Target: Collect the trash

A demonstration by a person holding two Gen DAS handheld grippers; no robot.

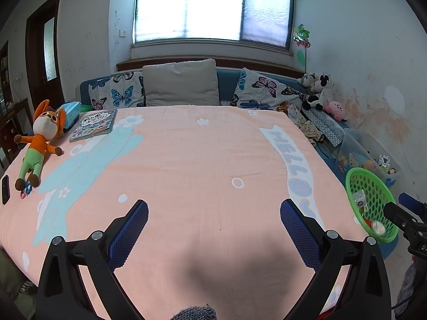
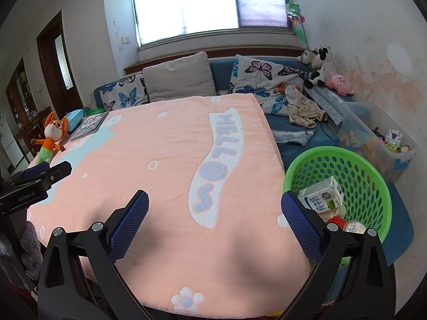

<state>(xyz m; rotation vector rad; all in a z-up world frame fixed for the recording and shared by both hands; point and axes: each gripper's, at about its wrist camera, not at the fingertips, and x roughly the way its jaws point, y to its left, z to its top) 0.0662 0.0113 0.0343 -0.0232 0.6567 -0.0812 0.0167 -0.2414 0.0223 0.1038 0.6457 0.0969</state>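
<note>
Holding a milk carton (image 2: pixel 321 193), green basket (image 2: pixel 373 165) beside bed, both tools (image 1: pixel 213 213) (image 2: pixel 214 208) released, empty.

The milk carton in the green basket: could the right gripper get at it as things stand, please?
Probably yes. The right gripper is open and empty, the green basket has no lid, and the milk carton lies on top of the other trash just beside its right finger, with nothing between.
</note>
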